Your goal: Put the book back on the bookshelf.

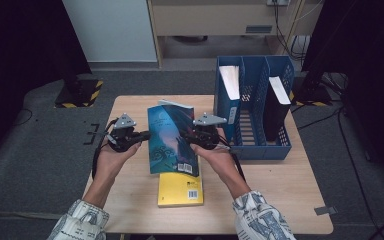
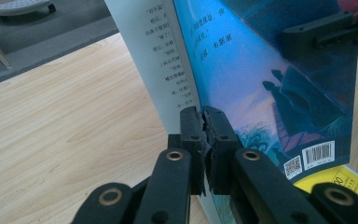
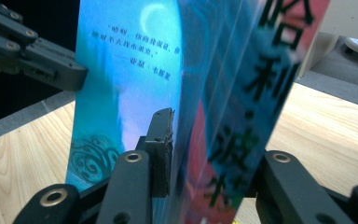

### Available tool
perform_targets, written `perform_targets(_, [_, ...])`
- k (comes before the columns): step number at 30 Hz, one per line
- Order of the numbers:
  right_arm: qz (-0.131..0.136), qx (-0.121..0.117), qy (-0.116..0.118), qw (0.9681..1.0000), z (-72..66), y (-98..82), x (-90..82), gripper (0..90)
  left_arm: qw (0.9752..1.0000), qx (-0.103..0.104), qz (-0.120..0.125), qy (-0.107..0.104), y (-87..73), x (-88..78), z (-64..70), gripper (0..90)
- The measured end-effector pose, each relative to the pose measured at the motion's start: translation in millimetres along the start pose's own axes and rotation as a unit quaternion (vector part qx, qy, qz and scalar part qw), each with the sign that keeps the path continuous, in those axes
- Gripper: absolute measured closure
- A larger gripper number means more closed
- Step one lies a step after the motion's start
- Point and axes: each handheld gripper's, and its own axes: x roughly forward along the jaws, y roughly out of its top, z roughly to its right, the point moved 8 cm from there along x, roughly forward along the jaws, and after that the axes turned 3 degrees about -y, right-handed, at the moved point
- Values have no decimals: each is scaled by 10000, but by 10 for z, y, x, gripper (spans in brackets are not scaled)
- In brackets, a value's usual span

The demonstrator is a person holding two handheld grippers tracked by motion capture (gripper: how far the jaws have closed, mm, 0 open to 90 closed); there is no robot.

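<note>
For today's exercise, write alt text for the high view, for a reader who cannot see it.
A person's two grippers, left and right, hold a blue book above a yellow book on a wooden table; a blue file rack stands behind.

Blue paperback [image 1: 171, 140] tilted upright above table, back cover out (barcode low), over yellow book [image 1: 181, 190].

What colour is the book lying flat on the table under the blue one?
Yellow: the flat yellow paperback book lies on the wooden table, clearest in the high view.
</note>
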Motion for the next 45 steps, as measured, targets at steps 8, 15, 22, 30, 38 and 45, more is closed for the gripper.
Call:
perform_targets(8, [-109, 85, 25, 9999, 23, 66, 71, 705, 9999, -147, 43, -34, -28, 10, -65, 871])
perform_targets(15, [169, -133, -111, 9997, 34, 240, 113, 719, 9995, -248, 163, 109, 88, 25, -204, 871])
perform_targets(22, [313, -319, -105, 9989, 50, 261, 88, 718, 9998, -144, 135, 76, 76, 15, -171, 871])
perform_targets(30, [366, -299, -2, 9989, 0, 97, -89, 714, 9997, -47, 236, -30, 19, -65, 7, 871])
perform_targets(38, [340, -258, 180, 9989, -105, 45, -272, 664, 9997, 59, 242, -84, 0, -135, 117, 870])
perform_targets(45, [421, -369, 229, 9982, -164, 150, -331, 624, 9994, 94, 274, -182, -33, -187, 174, 869])
